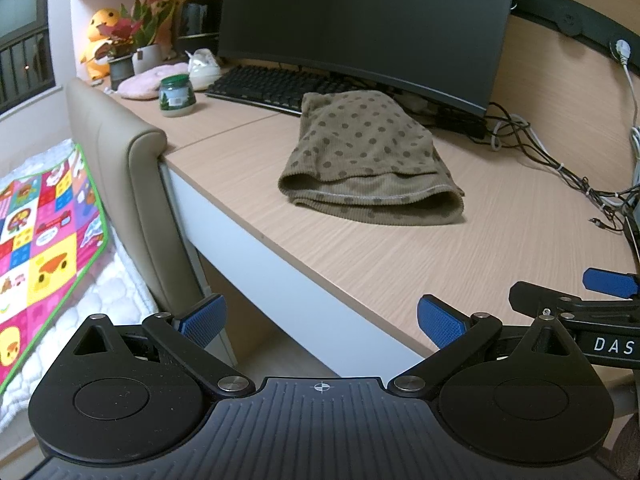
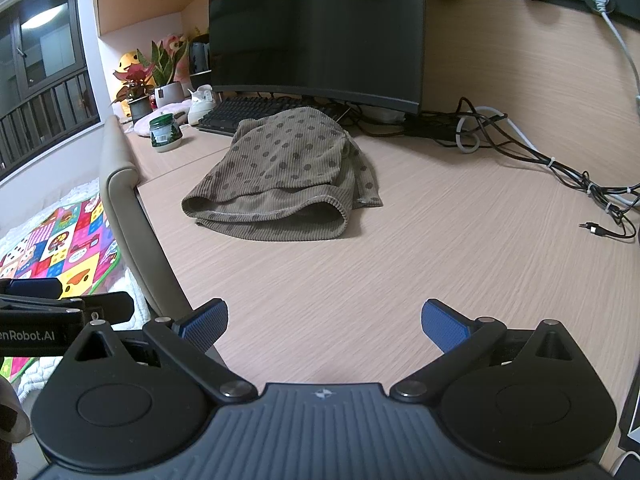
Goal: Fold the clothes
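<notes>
A tan ribbed garment with brown polka dots [image 1: 368, 152] [image 2: 280, 172] lies folded in a compact bundle on the light wooden desk [image 1: 360, 248] [image 2: 400, 264], in front of the monitor. My left gripper [image 1: 320, 320] is open with nothing between its blue pads, held back at the desk's front edge, well short of the garment. My right gripper [image 2: 324, 320] is also open and empty above the desk, clearly nearer than the bundle. The right gripper's tip [image 1: 608, 284] shows at the right of the left wrist view; the left gripper's body [image 2: 60, 308] shows at the left of the right wrist view.
Behind the garment stand a dark curved monitor [image 1: 360, 20] and black keyboard [image 1: 264, 86]. A green-lidded jar [image 1: 177, 94], potted plants [image 1: 148, 40], a white shoe and plush toy sit far left. Tangled cables [image 2: 560, 168] run along the right. A padded headboard [image 1: 132, 184] and colourful mat [image 1: 44, 220] lie left.
</notes>
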A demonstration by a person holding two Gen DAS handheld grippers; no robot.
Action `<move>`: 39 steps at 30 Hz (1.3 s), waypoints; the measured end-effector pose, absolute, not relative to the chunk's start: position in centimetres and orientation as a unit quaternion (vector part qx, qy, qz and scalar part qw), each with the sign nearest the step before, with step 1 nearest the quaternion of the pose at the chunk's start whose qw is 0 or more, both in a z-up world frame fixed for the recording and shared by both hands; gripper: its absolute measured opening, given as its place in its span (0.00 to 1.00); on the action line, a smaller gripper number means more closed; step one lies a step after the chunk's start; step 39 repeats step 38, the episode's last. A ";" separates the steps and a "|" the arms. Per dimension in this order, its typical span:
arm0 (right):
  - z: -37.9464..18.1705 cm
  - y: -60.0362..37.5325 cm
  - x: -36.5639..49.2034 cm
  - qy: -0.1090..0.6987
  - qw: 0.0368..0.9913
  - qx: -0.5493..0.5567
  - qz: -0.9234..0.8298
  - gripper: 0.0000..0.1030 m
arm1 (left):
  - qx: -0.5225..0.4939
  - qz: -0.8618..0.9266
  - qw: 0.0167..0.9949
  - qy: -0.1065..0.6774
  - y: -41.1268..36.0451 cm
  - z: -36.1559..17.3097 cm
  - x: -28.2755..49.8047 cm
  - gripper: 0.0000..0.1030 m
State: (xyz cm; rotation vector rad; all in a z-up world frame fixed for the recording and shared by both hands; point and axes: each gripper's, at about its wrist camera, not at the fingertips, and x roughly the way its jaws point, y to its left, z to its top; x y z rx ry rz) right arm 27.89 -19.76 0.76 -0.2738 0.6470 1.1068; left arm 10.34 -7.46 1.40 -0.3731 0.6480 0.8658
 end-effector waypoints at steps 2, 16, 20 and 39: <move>0.7 -19.7 27.9 0.301 0.793 -0.128 0.515 1.00 | -0.175 0.412 0.840 0.306 -7.4 1.4 10.3 1.00; 1.2 -20.5 28.9 0.302 0.808 -0.103 0.496 1.00 | -0.140 0.391 0.850 0.324 -7.0 2.3 10.9 1.00; 1.5 -19.8 28.8 0.307 0.804 -0.103 0.498 1.00 | -0.150 0.390 0.849 0.323 -5.9 2.9 10.9 1.00; 4.4 -13.8 29.6 0.298 0.799 -0.114 0.509 1.00 | -0.179 0.404 0.849 0.289 0.5 2.7 12.2 1.00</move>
